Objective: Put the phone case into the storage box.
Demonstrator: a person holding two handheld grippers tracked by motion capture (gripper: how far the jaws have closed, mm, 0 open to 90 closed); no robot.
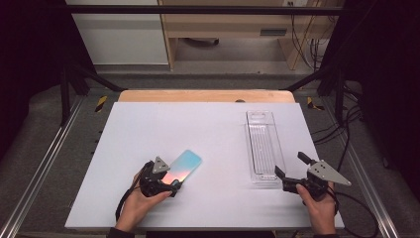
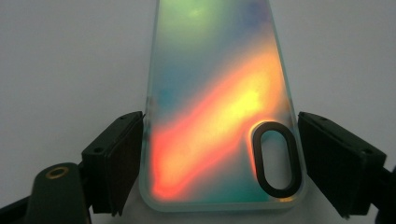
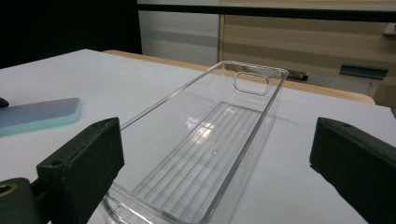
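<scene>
An iridescent phone case (image 1: 185,166) (image 2: 219,93) lies flat on the white tabletop (image 1: 148,124), left of centre, its oval camera cutout at the near end. My left gripper (image 1: 171,179) (image 2: 222,158) is shut on that near end, one pad against each long edge. A long clear plastic tray (image 1: 262,144) (image 3: 210,140) with a ribbed floor rests at the right. My right gripper (image 1: 289,164) (image 3: 219,163) stands open just in front of the tray's near end, jaws wide apart with nothing pressed between them. The phone case (image 3: 39,115) also appears at the left of the right gripper view.
A wooden table edge (image 1: 205,95) runs behind the white top. Metal frame rails (image 1: 44,158) flank both sides, and cables (image 1: 346,134) hang at the right. Cabinets (image 1: 223,25) stand beyond the table.
</scene>
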